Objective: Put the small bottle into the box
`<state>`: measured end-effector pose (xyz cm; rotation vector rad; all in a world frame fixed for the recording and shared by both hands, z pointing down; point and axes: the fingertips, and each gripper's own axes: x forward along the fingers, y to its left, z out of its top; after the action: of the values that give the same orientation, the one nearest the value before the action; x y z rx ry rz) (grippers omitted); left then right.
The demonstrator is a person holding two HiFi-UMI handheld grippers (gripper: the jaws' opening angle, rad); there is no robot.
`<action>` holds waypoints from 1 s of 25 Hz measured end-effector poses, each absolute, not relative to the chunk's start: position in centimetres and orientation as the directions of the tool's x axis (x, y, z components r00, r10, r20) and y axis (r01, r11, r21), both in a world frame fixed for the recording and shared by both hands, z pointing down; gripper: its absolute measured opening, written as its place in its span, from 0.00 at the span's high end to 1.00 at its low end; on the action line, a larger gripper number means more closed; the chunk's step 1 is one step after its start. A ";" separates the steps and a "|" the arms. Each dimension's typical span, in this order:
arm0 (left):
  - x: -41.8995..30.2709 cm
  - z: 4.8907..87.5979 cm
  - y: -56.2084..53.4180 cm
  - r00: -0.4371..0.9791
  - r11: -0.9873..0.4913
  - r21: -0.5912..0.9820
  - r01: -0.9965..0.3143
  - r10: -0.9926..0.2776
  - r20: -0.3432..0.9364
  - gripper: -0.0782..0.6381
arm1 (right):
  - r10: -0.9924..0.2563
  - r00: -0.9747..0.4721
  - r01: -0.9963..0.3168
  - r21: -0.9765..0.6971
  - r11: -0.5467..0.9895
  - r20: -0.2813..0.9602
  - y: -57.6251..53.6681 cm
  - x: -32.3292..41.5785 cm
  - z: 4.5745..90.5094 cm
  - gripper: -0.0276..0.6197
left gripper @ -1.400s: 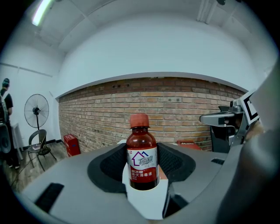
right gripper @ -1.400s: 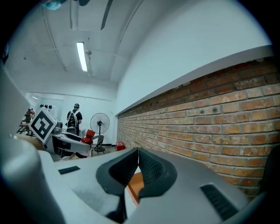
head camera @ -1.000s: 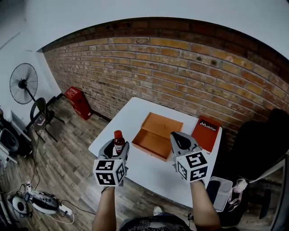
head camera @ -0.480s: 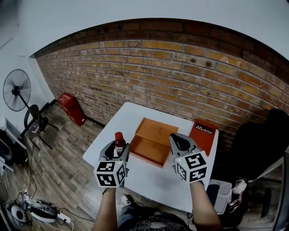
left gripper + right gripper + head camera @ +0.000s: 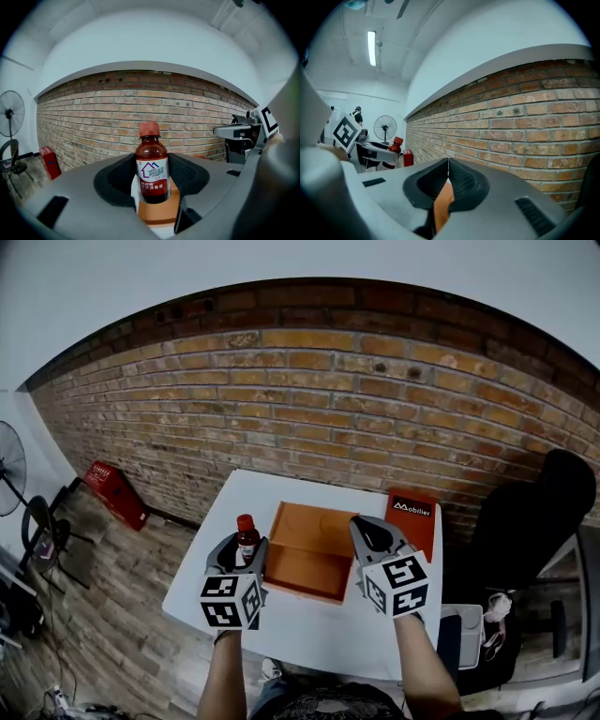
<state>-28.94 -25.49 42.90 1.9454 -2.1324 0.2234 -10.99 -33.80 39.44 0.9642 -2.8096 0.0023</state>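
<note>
A small brown bottle (image 5: 247,529) with a red cap and a white label stands upright between the jaws of my left gripper (image 5: 243,551), which is shut on it. In the left gripper view the bottle (image 5: 151,165) fills the middle and the pads press on both of its sides. The open orange box (image 5: 314,547) lies on the white table (image 5: 309,638) between the two grippers, just right of the bottle. My right gripper (image 5: 367,538) hovers at the box's right edge. It is shut, with its tips (image 5: 448,165) touching and nothing held.
A flat red lid or case (image 5: 412,521) with white print lies on the table right of the box. A brick wall (image 5: 309,418) runs behind the table. A black chair (image 5: 525,531) stands to the right, and a red can (image 5: 114,491) sits on the floor at left.
The head view has swung so that the table sits nearer the middle and the fan has slid to the left edge. Both grippers hold the same pose, the bottle still held.
</note>
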 end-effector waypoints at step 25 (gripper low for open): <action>-27.6 41.5 -34.4 0.327 -0.331 0.035 -0.943 -0.904 0.275 0.57 | -0.859 -0.490 -0.862 0.063 0.503 0.150 -34.7 -9.6 37.8 0.92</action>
<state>-27.62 -34.38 41.51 2.3997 -1.6928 0.3060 -9.61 -34.72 37.78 1.4901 -2.5803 0.0302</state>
